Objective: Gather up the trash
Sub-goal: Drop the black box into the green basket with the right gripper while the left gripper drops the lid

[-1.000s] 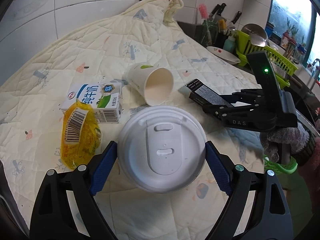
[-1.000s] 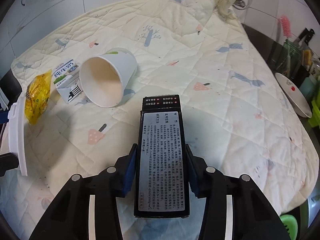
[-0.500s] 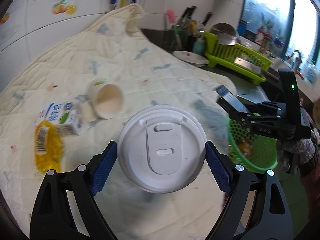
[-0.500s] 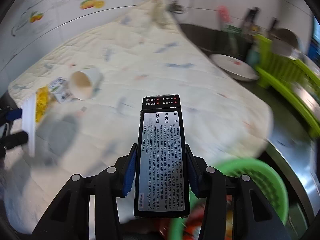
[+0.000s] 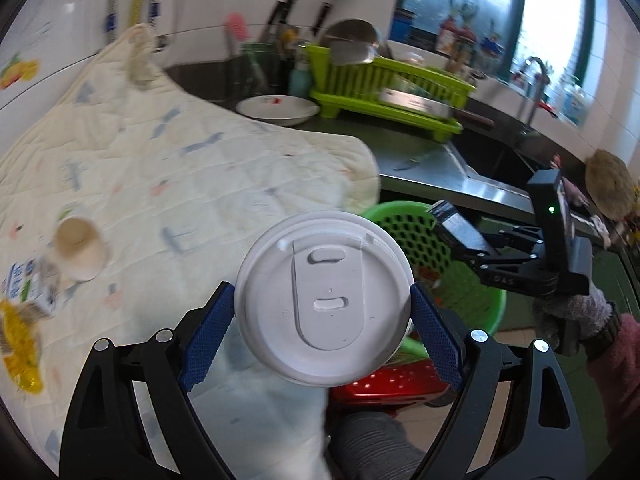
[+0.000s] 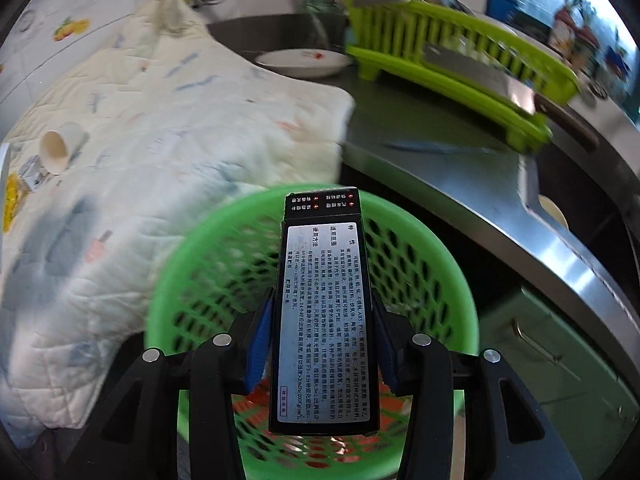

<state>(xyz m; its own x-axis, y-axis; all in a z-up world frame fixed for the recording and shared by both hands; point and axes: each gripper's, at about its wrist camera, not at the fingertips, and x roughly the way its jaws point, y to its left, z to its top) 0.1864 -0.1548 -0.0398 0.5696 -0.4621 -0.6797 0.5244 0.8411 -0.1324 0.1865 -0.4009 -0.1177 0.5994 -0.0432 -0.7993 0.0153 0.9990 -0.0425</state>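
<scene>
Left gripper (image 5: pixel 323 307): blue pads clamp the round white plastic cup lid (image 5: pixel 324 298) at its edges.
Right gripper (image 6: pixel 322 340): fingers closed on the flat black printed carton (image 6: pixel 323 312), held over the green perforated plastic basket (image 6: pixel 192 252).
Basket: at 3 o'clock of the lid.
Cream quilted cloth (image 5: pixel 160 168): white paper cup (image 5: pixel 80 248) lies tipped at 9 o'clock; small milk carton (image 5: pixel 28 286) and yellow wrapper (image 5: pixel 18 340) beside it.

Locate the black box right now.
In the right wrist view the black box sits centre frame, clamped in the right tongs above the open green basket, just off the quilt's edge.
</scene>
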